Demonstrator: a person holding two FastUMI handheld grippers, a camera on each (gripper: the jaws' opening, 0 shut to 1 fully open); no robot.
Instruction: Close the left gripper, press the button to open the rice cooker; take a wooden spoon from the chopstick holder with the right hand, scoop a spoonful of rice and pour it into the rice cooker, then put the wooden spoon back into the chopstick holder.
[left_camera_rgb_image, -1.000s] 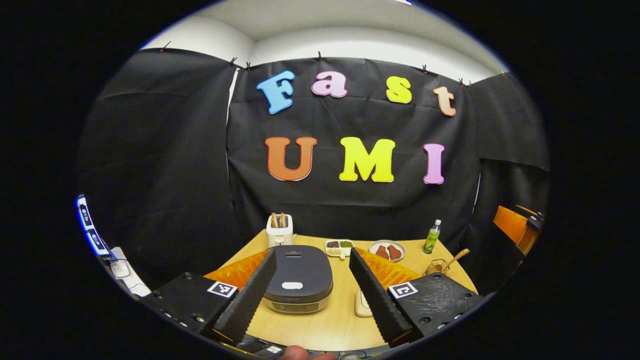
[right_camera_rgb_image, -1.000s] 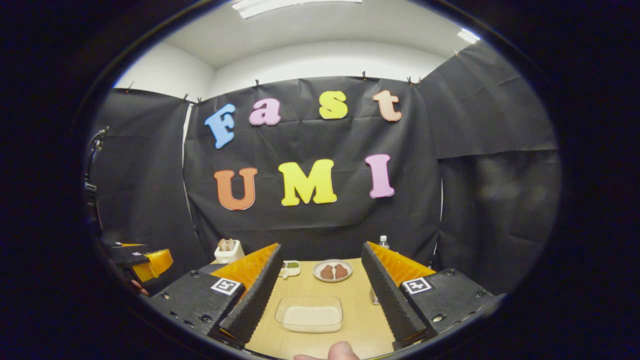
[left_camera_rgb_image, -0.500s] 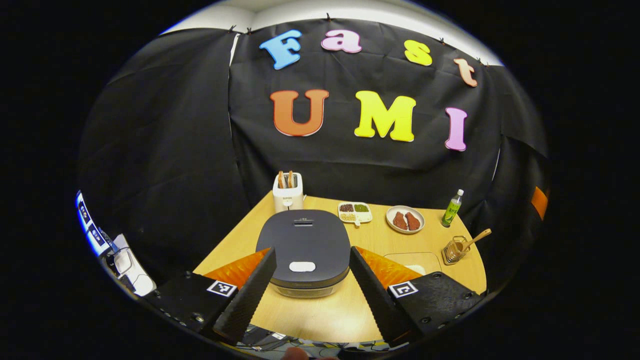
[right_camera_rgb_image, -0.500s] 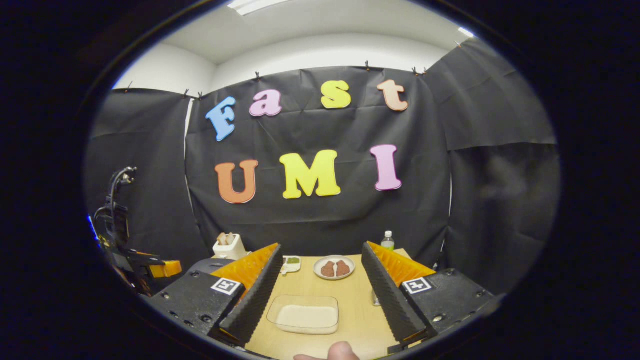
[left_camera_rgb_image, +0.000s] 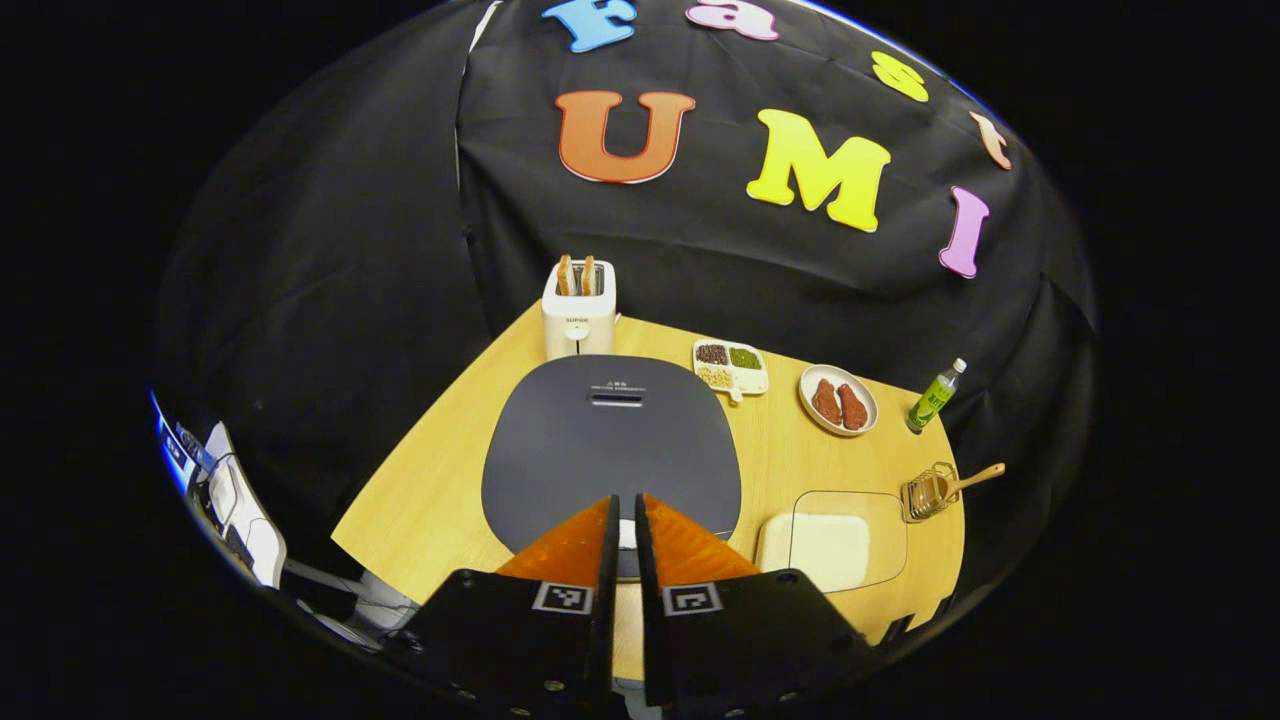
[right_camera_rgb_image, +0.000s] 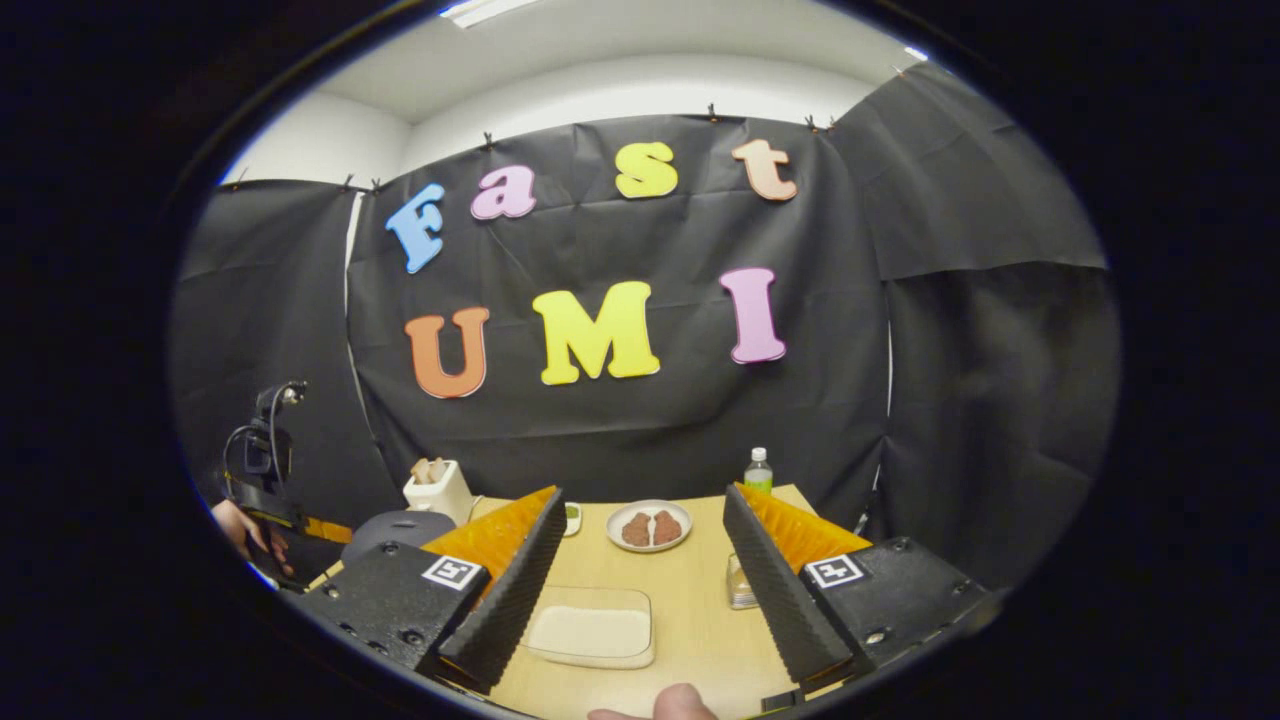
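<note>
The dark grey rice cooker (left_camera_rgb_image: 612, 430) stands shut on the wooden table (left_camera_rgb_image: 430, 500). My left gripper (left_camera_rgb_image: 622, 497) hovers above the cooker's front edge, shut with nothing between its fingers, which cover most of the white lid button. Right of the cooker lies a clear container of rice (left_camera_rgb_image: 830, 525). Beyond it a wire chopstick holder (left_camera_rgb_image: 928, 490) holds the wooden spoon (left_camera_rgb_image: 978, 476). My right gripper (right_camera_rgb_image: 642, 495) is open and empty above the rice container (right_camera_rgb_image: 590, 630), and the holder (right_camera_rgb_image: 740, 585) peeks out beside its right finger. The left gripper (right_camera_rgb_image: 268, 480) is far left in the right gripper view.
A white toaster (left_camera_rgb_image: 578, 308) stands behind the cooker. A divided dish of beans (left_camera_rgb_image: 732, 363), a plate with two brown pieces (left_camera_rgb_image: 838, 400) and a green bottle (left_camera_rgb_image: 935, 395) line the table's far side. A fingertip (right_camera_rgb_image: 680, 702) shows at the right gripper view's bottom edge.
My left gripper has shut its fingers, risen and tipped down over the cooker's front. The right gripper stays open and has shifted only a little.
</note>
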